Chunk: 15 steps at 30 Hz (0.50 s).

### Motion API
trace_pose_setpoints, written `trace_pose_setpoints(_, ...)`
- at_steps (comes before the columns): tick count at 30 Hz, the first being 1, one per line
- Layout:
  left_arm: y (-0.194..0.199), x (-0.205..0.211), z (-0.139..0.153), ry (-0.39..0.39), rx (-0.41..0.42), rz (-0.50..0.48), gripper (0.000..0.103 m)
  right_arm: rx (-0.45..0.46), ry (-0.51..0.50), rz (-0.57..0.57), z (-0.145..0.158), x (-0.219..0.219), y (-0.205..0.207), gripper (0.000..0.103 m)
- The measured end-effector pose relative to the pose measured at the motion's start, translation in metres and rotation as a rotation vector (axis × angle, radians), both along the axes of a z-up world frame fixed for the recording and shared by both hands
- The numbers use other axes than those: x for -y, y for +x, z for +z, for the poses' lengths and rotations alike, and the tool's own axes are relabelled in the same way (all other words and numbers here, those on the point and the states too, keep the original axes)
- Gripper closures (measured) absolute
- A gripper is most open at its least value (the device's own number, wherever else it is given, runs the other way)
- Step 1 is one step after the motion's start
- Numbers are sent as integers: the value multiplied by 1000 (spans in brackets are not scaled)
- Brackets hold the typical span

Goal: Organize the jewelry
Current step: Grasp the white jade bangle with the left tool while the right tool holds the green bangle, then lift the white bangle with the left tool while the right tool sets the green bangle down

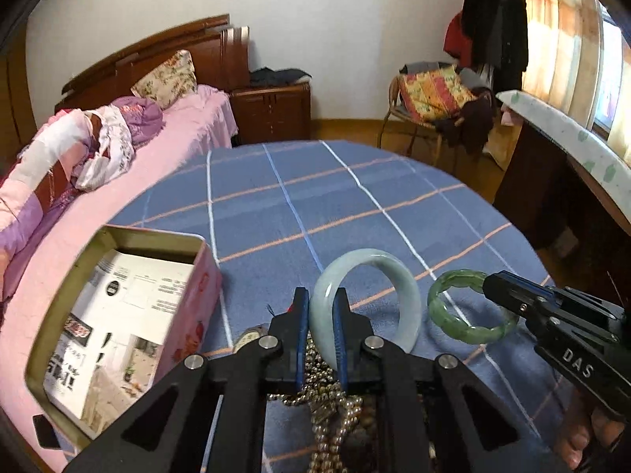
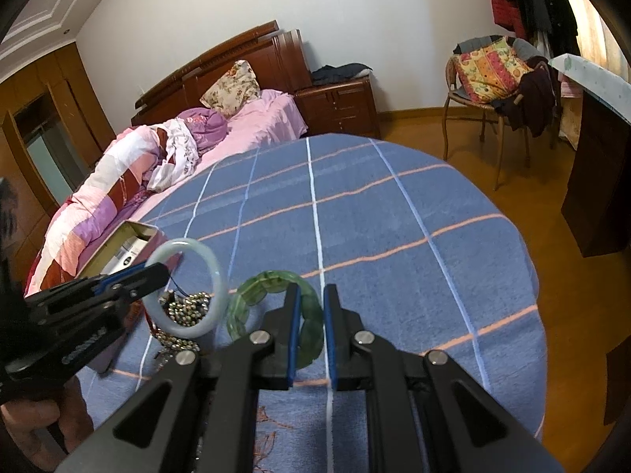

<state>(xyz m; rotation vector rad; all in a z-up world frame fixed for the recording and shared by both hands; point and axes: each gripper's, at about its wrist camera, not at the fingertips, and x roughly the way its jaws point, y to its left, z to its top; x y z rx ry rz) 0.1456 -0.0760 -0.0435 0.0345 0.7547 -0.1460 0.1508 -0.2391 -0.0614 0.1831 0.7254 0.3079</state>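
Observation:
My left gripper (image 1: 321, 293) is shut on the band of a pale jade bangle (image 1: 406, 295), which stands upright between its blue pads above a pile of bead necklaces (image 1: 327, 406). To its right, my right gripper (image 1: 491, 282) pinches a mottled green bangle (image 1: 445, 315). In the right wrist view the right gripper (image 2: 311, 291) is shut on the green bangle (image 2: 256, 287), whose near band sits between the pads. At the left there, the left gripper (image 2: 157, 270) holds the pale bangle (image 2: 219, 276) over the beads (image 2: 189, 303).
An open pink tin (image 1: 205, 287) with a printed booklet inside sits at the table's left edge. The round table wears a blue checked cloth (image 1: 315, 197). A pink bed lies left, and a chair with cushions (image 2: 489, 71) stands at the back right.

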Motion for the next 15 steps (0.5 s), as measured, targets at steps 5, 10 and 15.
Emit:
trace_pose_setpoints(5, -10, -9, 14, -16, 36, 12, 92, 19, 1, 12, 8, -4, -3, 89)
trace_pose_setpoints(10, -17, -17, 21, -32, 50, 21, 92, 33, 1, 27, 12, -8, -4, 89)
trace_pose_setpoints(15, -21, -28, 24, -50, 55, 41, 92, 43, -4, 42, 16, -16, -6, 89)
